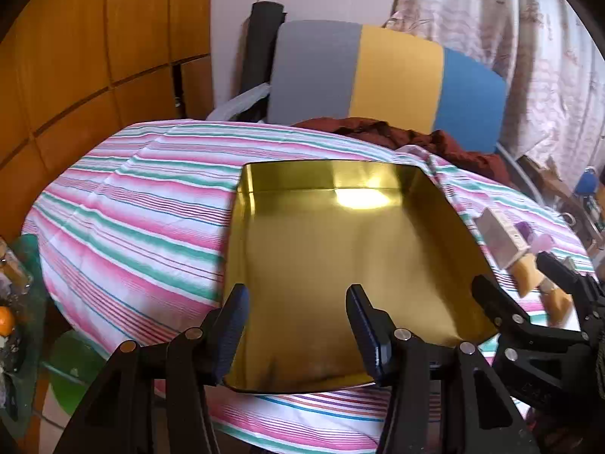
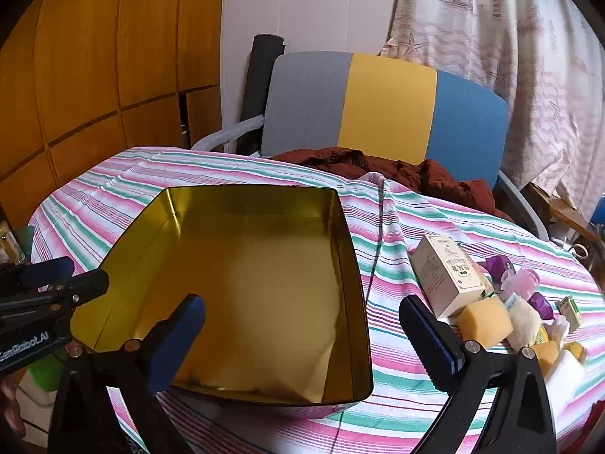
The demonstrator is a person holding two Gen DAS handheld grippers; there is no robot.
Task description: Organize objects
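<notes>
Presently both grippers hover released: left gripper (image 1: 298, 325) over the empty gold tin (image 2: 211, 227); right gripper (image 2: 302, 325) at its near edge. Small items (image 2: 487, 317) lie at three o'clock on the striped cloth (image 2: 397, 227).

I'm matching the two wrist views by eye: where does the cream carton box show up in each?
Left wrist: cream carton box at the far right edge, right of the gold tin, blurred.
Right wrist: right of centre, leaning on a yellow sponge.
Shared landmark: the grey-yellow-blue chair back.

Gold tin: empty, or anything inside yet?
Empty. The gold tin shows only bare shiny floor in both views; the items sit outside on its right.
</notes>
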